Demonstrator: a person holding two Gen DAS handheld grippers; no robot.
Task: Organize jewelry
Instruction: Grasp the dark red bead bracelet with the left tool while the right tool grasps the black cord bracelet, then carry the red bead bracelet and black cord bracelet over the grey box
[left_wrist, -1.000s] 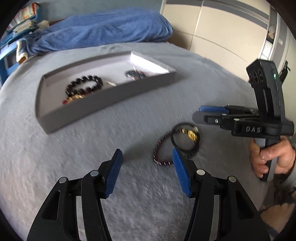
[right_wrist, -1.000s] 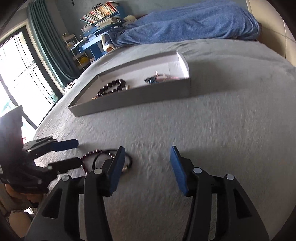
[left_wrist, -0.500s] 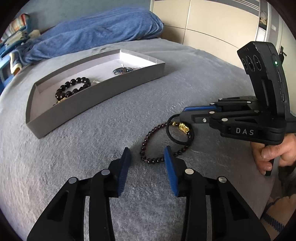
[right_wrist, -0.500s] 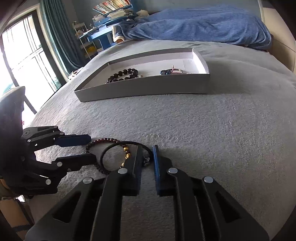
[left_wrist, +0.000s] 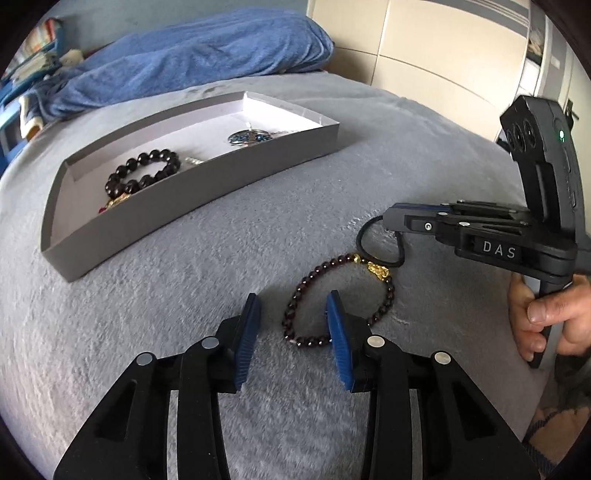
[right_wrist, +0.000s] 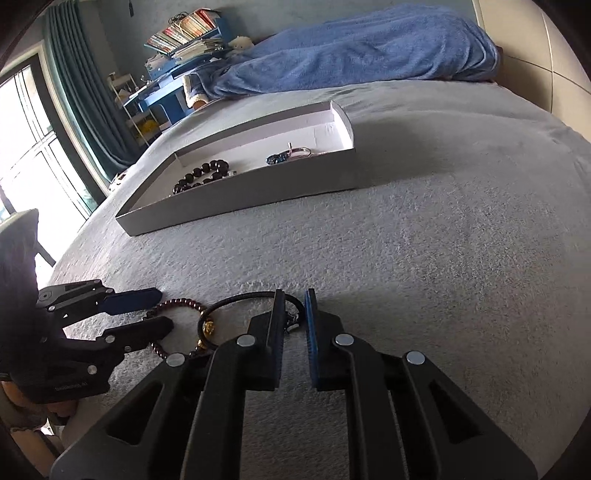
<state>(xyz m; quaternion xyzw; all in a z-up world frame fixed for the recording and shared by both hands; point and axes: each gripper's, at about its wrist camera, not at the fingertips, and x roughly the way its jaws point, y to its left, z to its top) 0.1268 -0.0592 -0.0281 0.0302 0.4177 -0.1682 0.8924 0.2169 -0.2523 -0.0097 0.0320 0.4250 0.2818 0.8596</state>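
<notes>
A dark red bead bracelet (left_wrist: 306, 295) and a black cord bracelet with gold charms (left_wrist: 378, 254) lie overlapped on the grey bed cover. My left gripper (left_wrist: 291, 317) is open, its fingers either side of the bead bracelet's near edge. My right gripper (right_wrist: 294, 308) is shut on the black cord bracelet (right_wrist: 236, 301); it also shows in the left wrist view (left_wrist: 397, 221). A grey tray (left_wrist: 207, 184) farther back holds a black bead bracelet (left_wrist: 142, 175) and a blue pendant (left_wrist: 249, 137).
A blue blanket (left_wrist: 184, 55) lies behind the tray. Cream wall panels (left_wrist: 424, 55) stand at the right. In the right wrist view a blue shelf with books (right_wrist: 177, 40), curtains and a window (right_wrist: 33, 147) are at the left.
My right gripper closed from wide open onto the black cord bracelet. My left gripper narrowed and came down around the bead bracelet's near edge.
</notes>
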